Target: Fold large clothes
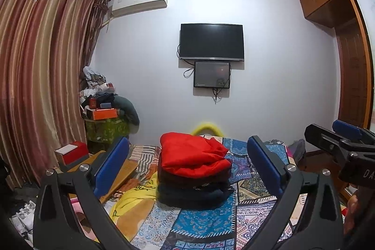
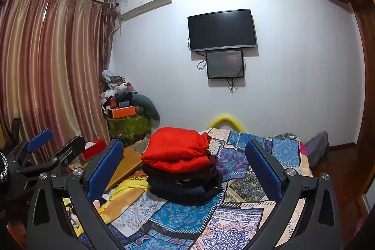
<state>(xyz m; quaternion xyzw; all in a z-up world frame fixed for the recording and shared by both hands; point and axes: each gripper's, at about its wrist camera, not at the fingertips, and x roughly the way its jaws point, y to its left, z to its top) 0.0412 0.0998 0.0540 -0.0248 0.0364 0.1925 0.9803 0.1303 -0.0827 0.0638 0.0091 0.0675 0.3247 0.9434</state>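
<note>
Both my wrist cams sit low over the bed (image 1: 211, 222), looking at the TV wall (image 2: 293, 86). Both share the folded stack (image 1: 194, 168) up close.

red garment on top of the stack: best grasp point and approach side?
Judging from its pose, take the red garment at its near folded edge, where the rounded fold overhangs the dark clothes below. Come from the near side, low and level with the bed cover, one finger under the fold. Both the left gripper and right gripper are open, facing it.
</note>
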